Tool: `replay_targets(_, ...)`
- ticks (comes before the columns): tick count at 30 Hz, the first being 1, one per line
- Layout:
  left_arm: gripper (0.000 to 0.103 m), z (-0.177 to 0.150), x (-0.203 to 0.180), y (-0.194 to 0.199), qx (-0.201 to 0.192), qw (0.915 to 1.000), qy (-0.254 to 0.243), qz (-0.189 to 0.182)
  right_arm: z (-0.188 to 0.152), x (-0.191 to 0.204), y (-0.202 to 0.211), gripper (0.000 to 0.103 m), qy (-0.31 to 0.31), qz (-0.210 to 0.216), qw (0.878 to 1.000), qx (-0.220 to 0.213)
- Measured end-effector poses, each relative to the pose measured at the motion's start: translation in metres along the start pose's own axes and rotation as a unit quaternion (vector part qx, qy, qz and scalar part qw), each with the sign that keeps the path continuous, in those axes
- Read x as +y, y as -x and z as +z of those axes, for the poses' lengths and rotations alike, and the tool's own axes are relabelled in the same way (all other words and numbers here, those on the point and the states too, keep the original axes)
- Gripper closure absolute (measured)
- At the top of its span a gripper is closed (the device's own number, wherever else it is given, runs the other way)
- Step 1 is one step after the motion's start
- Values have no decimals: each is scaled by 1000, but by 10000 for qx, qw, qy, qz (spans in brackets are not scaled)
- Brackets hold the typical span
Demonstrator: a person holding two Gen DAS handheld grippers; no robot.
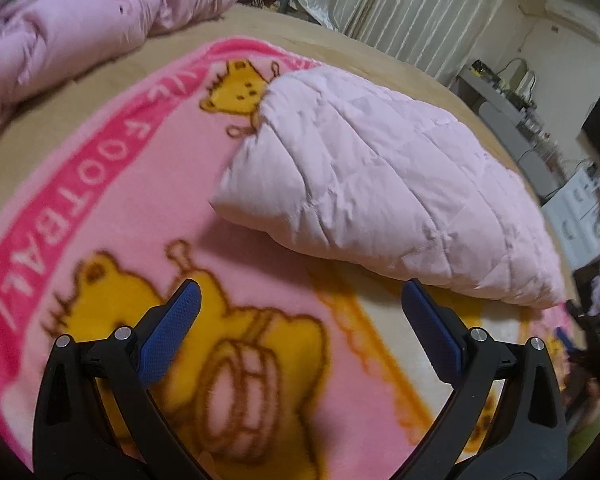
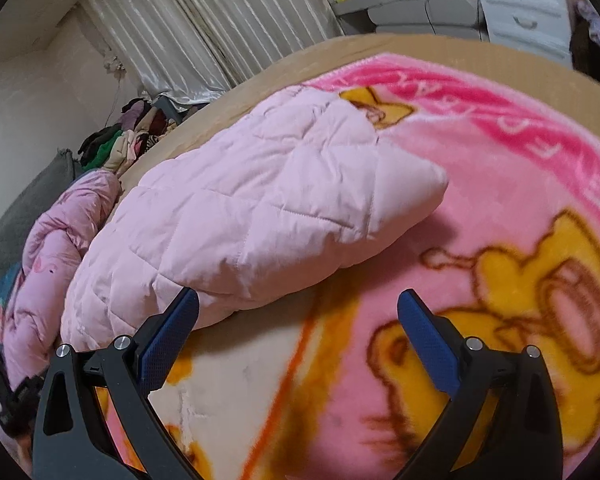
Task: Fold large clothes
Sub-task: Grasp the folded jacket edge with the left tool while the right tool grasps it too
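left gripper (image 1: 300, 300): jaws wide apart, nothing between them; hovers over the fleece blanket, just short of the jacket's near edge
left pads (image 1: 168, 340): blue, textured, both clear of fabric
right gripper (image 2: 298, 304): jaws spread wide, holding nothing; left finger tip sits right at the jacket's lower edge, contact cannot be told
right pads (image 2: 428, 344): blue, textured; right one over bare blanket
quilted jacket (image 1: 380, 184): pale pink, padded, folded into a thick bundle; lies on the blanket, mid-bed, in front of both grippers
quilted jacket, right wrist view (image 2: 240, 216): one pointed corner sticks out to the right, bulk runs back to the left
fleece blanket (image 1: 148, 208): pink with yellow bear print and a hot-pink band reading "FOOTBALL"; spread flat under the jacket
bed (image 1: 80, 76): tan sheet showing around the blanket
pink comforter (image 1: 68, 28): bunched at the far edge of the bed, well apart from the jacket
curtains (image 2: 204, 20): pale, pleated, along the wall
clothes pile (image 2: 128, 136): mixed dark and green items, beyond the bed by the curtains
white drawers (image 2: 520, 4): against the far wall, beside a cluttered desk
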State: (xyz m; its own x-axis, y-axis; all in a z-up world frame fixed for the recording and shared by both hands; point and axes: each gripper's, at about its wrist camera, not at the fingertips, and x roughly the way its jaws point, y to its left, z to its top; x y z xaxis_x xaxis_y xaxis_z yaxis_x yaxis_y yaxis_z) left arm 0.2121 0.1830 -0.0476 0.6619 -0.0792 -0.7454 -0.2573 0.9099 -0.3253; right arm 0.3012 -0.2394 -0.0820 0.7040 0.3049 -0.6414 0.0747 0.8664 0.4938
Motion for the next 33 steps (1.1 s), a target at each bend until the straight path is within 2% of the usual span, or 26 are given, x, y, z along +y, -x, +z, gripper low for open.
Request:
replay_targets(7, 9, 1, 10, -13, 169, 9973, 510, -494, 8, -7, -28, 4, -366, 27, 9991, 197)
replay_targets(15, 9, 4, 16, -34, 385, 9875, 1125, -1037, 25, -22, -56, 4, -1128, 425, 9921, 354)
replay_targets(18, 9, 9, 17, -40, 281, 9835, 1315, -1213, 35, -29, -59, 4, -1397, 572, 9883, 227)
replay_targets(22, 9, 17, 19, -51, 252, 9803, 1490, -1273, 46, -42, -73, 4, -1838, 761, 9796, 283)
replay_targets(26, 9, 23, 28, -66, 257, 9712, 1889, -1428, 52, -47, -85, 4, -2014, 874, 9752, 269)
replay_targets(29, 9, 26, 33, -77, 287, 9656, 2093, -1513, 54, -44, -89, 4, -1981, 895, 9757, 259)
replay_targets(30, 9, 27, 35, -81, 299, 9609, 2234, -1606, 56, -46, -90, 4, -1965, 901, 9760, 261)
replay_targets(33, 9, 31, 39, -90, 305, 9537, 2466, -1694, 57, -44, -92, 4, -1856, 906, 9781, 262)
